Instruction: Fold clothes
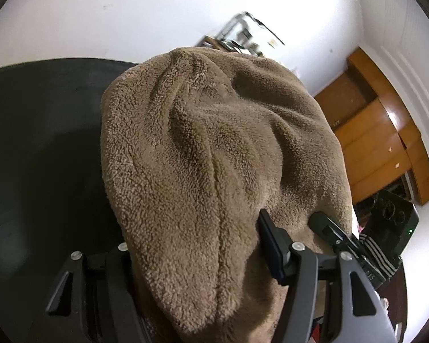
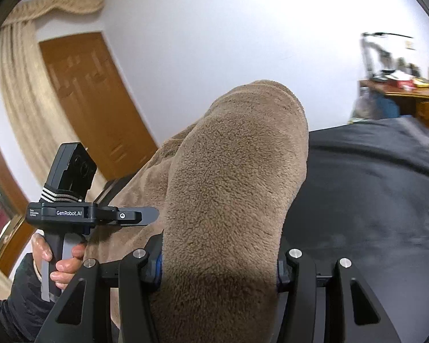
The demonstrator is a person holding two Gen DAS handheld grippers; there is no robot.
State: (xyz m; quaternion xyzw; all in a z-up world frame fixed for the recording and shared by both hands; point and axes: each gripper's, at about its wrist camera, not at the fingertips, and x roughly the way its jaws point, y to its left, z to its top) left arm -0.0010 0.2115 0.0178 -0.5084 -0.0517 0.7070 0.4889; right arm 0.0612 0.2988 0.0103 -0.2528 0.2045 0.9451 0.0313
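- The left hand-held gripper (image 1: 196, 260) pinches a thick fold of the brown fleece garment (image 1: 214, 154); the fabric bunches between its two fingers and hides the left one almost wholly, while the right finger (image 1: 271, 245) presses against the cloth.
- In the left wrist view the garment rises from the jaws as a broad, creased mound, lifted above the dark desk (image 1: 43, 148) that lies behind and to the left of it.
- The right hand-held gripper (image 2: 218, 268) likewise clamps the same garment (image 2: 231, 188); a rounded fold stands up between its fingers, and blue pads show at the fabric's edges.
- In the right wrist view the fleece trails down and to the left, towards the other gripper (image 2: 146, 214), whose finger touches the cloth from the side.
- The person's left hand (image 2: 57, 257) grips that gripper's grey handle, with a dark sleeve at the wrist.
- To the right of the garment the dark desk (image 2: 371, 200) stretches away, covered in a dark grey, faintly wrinkled surface.
- Beyond stand a white wall (image 2: 228, 28), a wooden door (image 2: 100, 108) and a beige curtain (image 2: 23, 85).
- At the far right a wooden side table (image 2: 409, 97) carries blurred clutter.
- In the left wrist view a wooden cabinet (image 1: 380, 137) stands against the wall.
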